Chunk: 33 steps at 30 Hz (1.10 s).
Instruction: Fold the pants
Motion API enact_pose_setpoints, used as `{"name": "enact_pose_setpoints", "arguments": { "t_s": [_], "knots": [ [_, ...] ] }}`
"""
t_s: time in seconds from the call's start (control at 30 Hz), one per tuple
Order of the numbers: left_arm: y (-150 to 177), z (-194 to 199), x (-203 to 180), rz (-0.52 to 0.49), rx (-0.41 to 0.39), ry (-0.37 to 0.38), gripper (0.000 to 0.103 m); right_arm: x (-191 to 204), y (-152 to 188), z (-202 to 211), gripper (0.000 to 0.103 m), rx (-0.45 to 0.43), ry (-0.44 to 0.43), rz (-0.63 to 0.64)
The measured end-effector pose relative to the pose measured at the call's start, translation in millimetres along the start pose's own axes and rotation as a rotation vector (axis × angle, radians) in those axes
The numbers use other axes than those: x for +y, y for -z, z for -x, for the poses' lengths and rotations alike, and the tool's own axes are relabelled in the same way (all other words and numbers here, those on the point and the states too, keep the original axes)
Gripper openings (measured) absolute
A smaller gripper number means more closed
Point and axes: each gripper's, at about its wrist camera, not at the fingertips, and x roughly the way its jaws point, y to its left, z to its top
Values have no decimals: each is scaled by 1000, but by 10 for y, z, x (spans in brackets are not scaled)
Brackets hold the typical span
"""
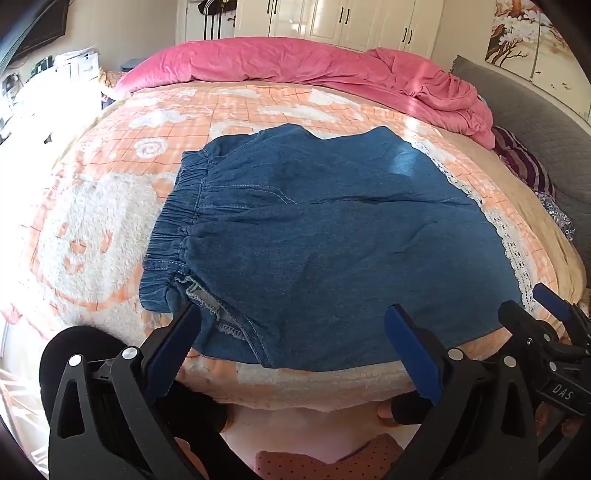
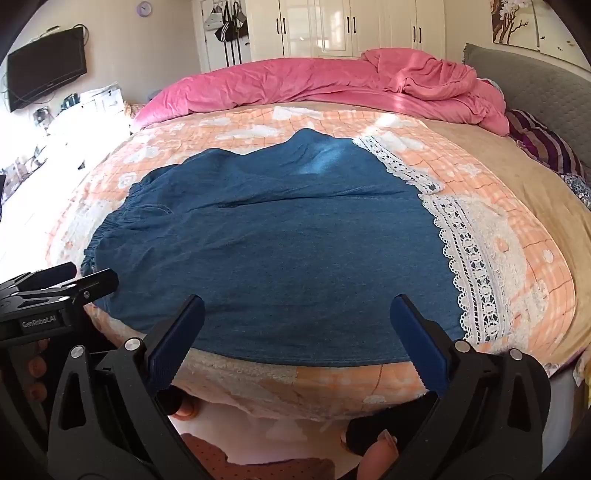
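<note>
Blue denim pants (image 1: 314,236) lie flat on the bed, elastic waistband (image 1: 173,221) at the left, white lace hem (image 1: 513,254) at the right. They also show in the right wrist view (image 2: 280,251), lace hem (image 2: 469,258) at the right. My left gripper (image 1: 291,325) is open and empty, just above the pants' near edge by the waistband corner. My right gripper (image 2: 297,317) is open and empty over the near edge toward the hem. Each gripper shows at the edge of the other's view: the right one (image 1: 550,332) and the left one (image 2: 62,291).
The pants rest on an orange and white patterned blanket (image 1: 110,206) on a bed. A pink duvet (image 1: 295,62) is bunched at the far side. A grey headboard (image 1: 532,118) and striped pillow (image 1: 524,162) are at the right. White wardrobes (image 2: 351,26) stand behind.
</note>
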Motion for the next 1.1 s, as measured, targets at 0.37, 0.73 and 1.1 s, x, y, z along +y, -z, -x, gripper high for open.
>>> {"name": "enact_pose_setpoints", "arguments": {
  "t_s": [0.37,0.73,1.1],
  "knots": [
    [9,59,-156,2,-15,10,99,-28,-71,62,95,-6,18,-24],
    [2,79,-17,9,-18,36,99,-57,-9,68,95,-11,12,-25],
    [-11,98,12,10,-19,40,99,-62,-14,75,95,-14,13,-25]
  ]
}}
